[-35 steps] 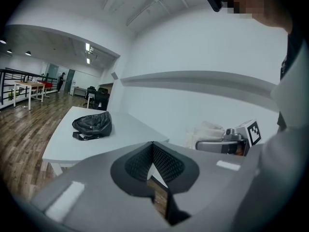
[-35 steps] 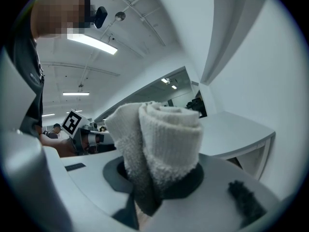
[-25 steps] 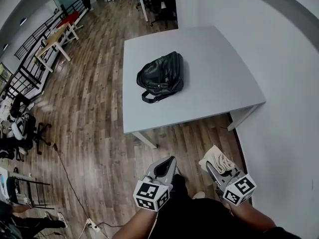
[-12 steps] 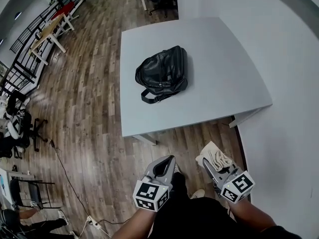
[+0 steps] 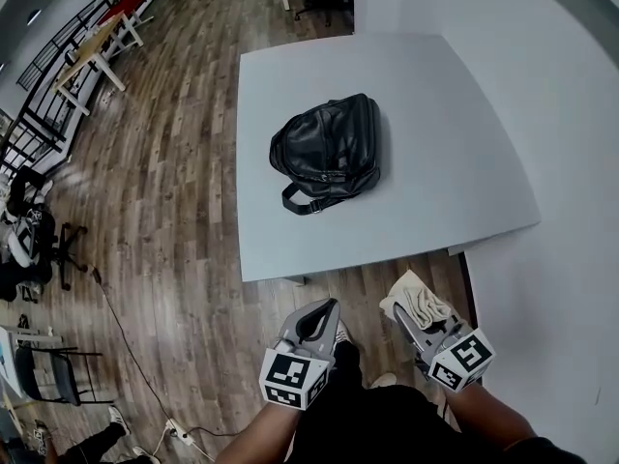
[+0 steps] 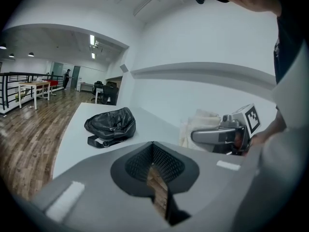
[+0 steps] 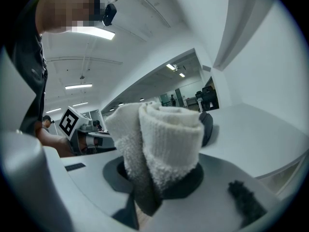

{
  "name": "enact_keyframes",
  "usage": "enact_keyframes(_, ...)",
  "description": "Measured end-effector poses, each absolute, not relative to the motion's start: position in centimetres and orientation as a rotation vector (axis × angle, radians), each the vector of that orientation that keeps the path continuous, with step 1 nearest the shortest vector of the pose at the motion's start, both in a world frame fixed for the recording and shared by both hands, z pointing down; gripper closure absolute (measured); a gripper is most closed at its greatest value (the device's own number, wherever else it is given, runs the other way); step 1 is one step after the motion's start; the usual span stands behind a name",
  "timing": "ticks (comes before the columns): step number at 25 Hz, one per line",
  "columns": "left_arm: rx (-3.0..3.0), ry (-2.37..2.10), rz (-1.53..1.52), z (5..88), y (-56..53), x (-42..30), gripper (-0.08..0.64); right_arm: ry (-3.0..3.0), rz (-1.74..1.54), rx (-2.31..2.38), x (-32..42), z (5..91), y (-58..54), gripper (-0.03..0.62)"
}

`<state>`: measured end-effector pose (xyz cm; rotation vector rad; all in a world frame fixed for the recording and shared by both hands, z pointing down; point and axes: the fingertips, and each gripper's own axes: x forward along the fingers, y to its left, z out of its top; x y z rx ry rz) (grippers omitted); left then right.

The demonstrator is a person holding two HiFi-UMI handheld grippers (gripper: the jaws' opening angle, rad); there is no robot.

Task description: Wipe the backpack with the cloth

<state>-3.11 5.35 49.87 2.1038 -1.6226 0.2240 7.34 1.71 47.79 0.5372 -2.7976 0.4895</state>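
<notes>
The surface (image 5: pixel 426 133) is just a plain pale grey top, out ahead of both sets of fingers (image 5: pixel 308 327) and well apart from them. Only thing lying on it is a black backpack (image 5: pixel 327 151), flat, lined up more with the left gripper (image 5: pixel 319 309) than the right gripper (image 5: pixel 404 315). Wood plank floor (image 5: pixel 174 220) underneath.
</notes>
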Motion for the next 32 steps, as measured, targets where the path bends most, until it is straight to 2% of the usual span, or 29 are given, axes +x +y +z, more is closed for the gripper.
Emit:
enact_keyframes(17, 2.213, -1.585, 0.202, 47.3, -0.2, -9.6, 0.554, -2.823, 0.361, 0.585, 1.0, 45.0, -3.7, 0.507)
enact_keyframes(32, 2.289, -1.558, 0.235, 45.9, -0.2, -9.4, 0.554, -2.815, 0.3, 0.612, 0.8, 43.1, -3.5, 0.506)
